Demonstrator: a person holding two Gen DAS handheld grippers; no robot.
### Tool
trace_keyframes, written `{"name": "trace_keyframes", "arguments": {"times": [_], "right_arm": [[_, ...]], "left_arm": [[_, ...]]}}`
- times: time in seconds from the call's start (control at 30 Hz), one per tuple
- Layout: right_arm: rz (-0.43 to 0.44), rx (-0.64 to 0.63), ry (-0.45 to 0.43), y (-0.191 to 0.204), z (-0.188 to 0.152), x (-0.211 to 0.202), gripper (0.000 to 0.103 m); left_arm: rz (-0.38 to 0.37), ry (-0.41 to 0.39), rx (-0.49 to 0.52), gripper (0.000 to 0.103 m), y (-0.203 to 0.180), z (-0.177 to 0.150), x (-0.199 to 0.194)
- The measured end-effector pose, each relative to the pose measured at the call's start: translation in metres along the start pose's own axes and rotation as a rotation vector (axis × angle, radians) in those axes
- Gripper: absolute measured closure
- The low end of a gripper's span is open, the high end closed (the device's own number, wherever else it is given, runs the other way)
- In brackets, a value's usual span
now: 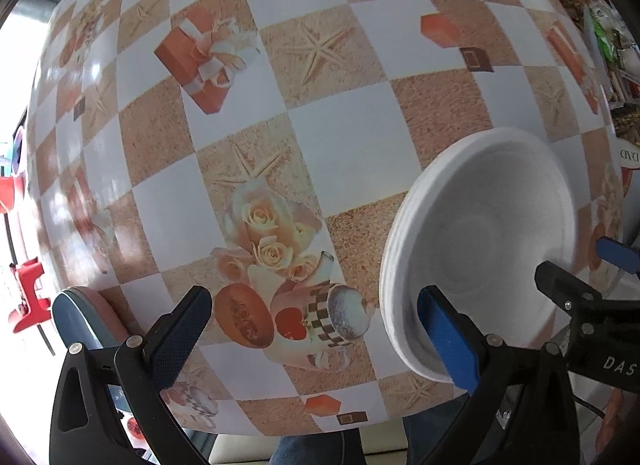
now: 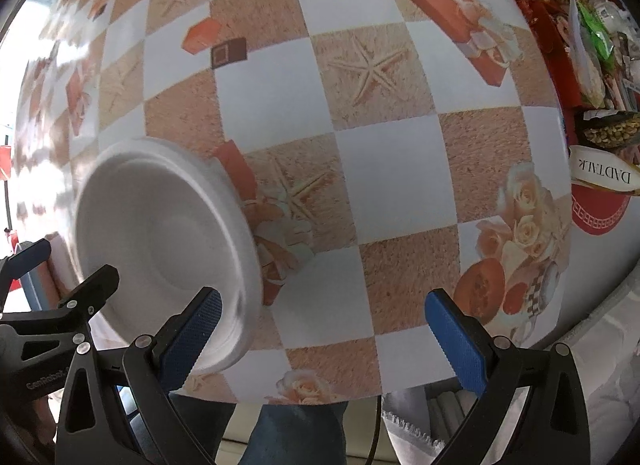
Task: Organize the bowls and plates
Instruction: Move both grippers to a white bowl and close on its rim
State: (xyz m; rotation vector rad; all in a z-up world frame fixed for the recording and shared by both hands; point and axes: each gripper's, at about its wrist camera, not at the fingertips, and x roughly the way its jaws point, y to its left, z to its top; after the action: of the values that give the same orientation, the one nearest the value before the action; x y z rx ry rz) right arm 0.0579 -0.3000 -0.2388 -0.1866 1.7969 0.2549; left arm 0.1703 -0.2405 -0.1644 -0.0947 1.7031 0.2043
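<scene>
A stack of white foam plates point(image 1: 480, 241) is sitting near the front edge of the surface point(image 1: 352, 153), which is wearing a checkered cloth printed with starfish, roses and gift boxes. The left claw point(image 1: 316, 329) is hanging above that front edge with its two blue-padded fingers point(image 1: 448, 337) spread wide and nothing between them; its right finger is overlapping the near left rim of the stack in the left wrist view, though whether it is touching the foam cannot be told. The right claw point(image 2: 324, 325) is likewise standing wide and gripping nothing, with its left finger point(image 2: 192, 333) lying across the near right rim of the same stack point(image 2: 160, 233). So the stack is lying between the two claws, each of which is showing at the edge of the other's view. Along the far right side of the surface a clutter of packets and boxes point(image 2: 592, 45) is piling up, and a red round tin point(image 2: 600, 205) is sitting just beside the cloth's right edge.
</scene>
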Motion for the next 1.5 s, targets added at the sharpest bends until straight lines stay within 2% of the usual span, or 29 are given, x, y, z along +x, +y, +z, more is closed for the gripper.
{"name": "trace_keyframes", "arguments": {"times": [0.5,0.73,0.87,1.1,1.2,1.27,1.33,1.37,1.43,1.47,1.5], "right_arm": [[0.033,-0.015,0.011,0.010,0.018,0.029,0.001],[0.052,-0.005,0.006,0.009,0.017,0.032,0.000],[0.055,0.018,-0.001,0.010,0.017,0.033,0.000],[0.053,0.014,0.050,0.001,0.041,0.037,0.000],[0.045,0.025,0.047,0.002,0.047,0.038,0.000],[0.054,0.028,0.042,0.004,0.043,0.038,0.007],[0.070,0.022,0.032,0.009,0.040,0.035,0.016],[0.079,0.013,0.026,0.011,0.039,0.032,0.024],[0.101,-0.011,0.015,0.017,0.039,0.029,0.039],[0.116,-0.020,0.014,0.020,0.040,0.028,0.051],[0.135,-0.027,0.017,0.023,0.040,0.028,0.064]], "left_arm": [[-0.015,0.002,-0.031,0.000,-0.010,0.028,0.033],[-0.064,-0.011,-0.046,0.000,-0.011,0.033,0.039],[-0.136,0.001,-0.098,0.000,0.000,0.032,0.050],[-0.137,0.047,-0.099,0.000,0.001,0.041,0.057],[-0.133,0.053,-0.075,0.007,-0.001,0.045,0.052],[-0.122,0.033,-0.043,0.015,-0.010,0.046,0.046],[-0.105,0.011,-0.004,0.030,-0.021,0.045,0.040],[-0.103,0.000,0.020,0.034,-0.027,0.045,0.037],[-0.123,-0.004,0.036,0.059,-0.033,0.045,0.036],[-0.150,0.000,0.038,0.065,-0.037,0.046,0.036],[-0.150,0.001,0.037,0.067,-0.038,0.047,0.036]]}}
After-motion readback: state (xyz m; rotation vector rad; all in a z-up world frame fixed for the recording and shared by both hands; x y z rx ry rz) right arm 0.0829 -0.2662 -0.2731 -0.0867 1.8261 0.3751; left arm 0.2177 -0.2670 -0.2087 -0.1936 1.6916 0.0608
